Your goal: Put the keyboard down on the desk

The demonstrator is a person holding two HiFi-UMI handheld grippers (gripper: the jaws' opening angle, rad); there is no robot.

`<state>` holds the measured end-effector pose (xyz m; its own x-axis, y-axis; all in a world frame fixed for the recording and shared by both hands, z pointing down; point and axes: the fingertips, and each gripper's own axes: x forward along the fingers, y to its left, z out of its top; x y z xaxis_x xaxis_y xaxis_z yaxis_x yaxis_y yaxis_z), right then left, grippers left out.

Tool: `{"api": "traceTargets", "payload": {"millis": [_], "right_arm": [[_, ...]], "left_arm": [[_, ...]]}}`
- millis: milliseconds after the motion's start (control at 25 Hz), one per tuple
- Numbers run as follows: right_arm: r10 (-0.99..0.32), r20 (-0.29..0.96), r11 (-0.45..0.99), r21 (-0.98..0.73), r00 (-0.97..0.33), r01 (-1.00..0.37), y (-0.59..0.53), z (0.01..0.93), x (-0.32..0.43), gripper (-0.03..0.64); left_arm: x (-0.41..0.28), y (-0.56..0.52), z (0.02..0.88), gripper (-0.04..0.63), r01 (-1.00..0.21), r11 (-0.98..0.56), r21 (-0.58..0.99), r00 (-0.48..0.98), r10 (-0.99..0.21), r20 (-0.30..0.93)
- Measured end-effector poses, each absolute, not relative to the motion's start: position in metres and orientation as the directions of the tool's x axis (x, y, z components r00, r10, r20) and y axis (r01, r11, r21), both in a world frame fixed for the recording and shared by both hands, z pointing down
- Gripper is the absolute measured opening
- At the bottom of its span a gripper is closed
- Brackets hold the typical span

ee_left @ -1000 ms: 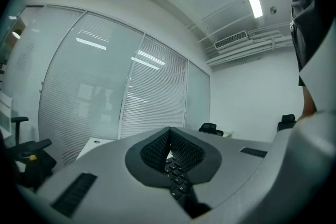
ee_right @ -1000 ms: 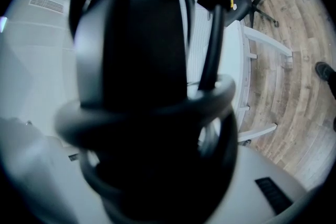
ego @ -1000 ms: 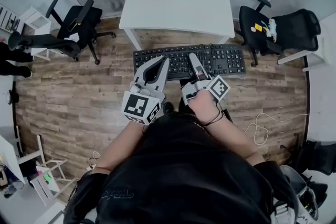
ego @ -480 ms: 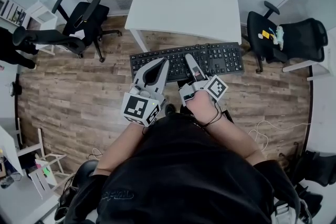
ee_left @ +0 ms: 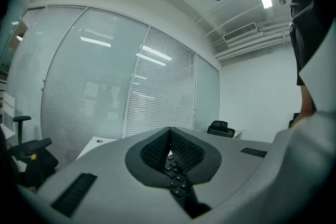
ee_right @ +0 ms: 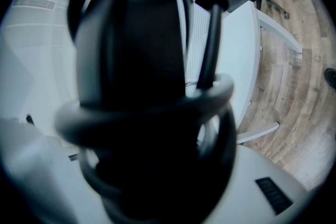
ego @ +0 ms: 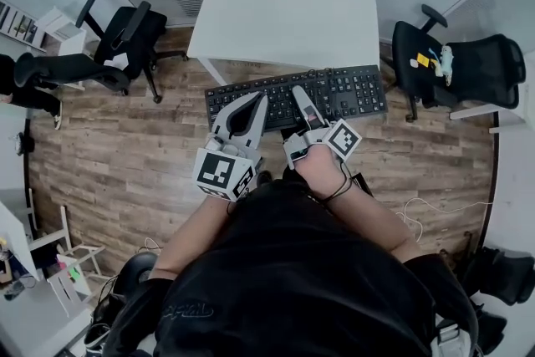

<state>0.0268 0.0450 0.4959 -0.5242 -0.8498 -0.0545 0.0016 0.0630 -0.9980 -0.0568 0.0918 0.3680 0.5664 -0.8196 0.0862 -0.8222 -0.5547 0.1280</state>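
Head view: left hand-held gripper (ego: 257, 101) is clamped on the near edge of the keyboard (ego: 351, 92). The right hand-held gripper (ego: 299, 94) pinches it just beside, approx mid-board. Vs a sec ago both have carried it farther, so its far edge now sits right at the white worktop's (ego: 284, 8) near edge. It's not set down yet and mostly hangs over the floor (ego: 125, 146). Keyboard is black, full-size w/ numpad at right, roughly level.

Overhead plus close level views toward desk (ego: 284, 8)

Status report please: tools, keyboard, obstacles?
Left tool and right tool shut on keyboard. Keyboard in air, not yet on desk. Nothing in the way.
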Motion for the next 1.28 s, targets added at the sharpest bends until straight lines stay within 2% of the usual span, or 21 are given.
{"api": "traceTargets", "payload": {"millis": [680, 1280], "right_arm": [[-0.817, -0.109, 0.124, -0.992, -0.566, 0.012, -0.091, 0.478, 0.134, 0.156], [-0.828, -0.093, 0.095, -0.995, -0.554, 0.026, -0.130, 0.489, 0.148, 0.156]], "left_arm": [[0.069, -0.032, 0.358, 0.015, -0.819, -0.564, 0.103, 0.572, -0.817, 0.071], [0.078, -0.077, 0.361, 0.015, -0.814, -0.571, 0.110, 0.579, -0.813, 0.067]]}}
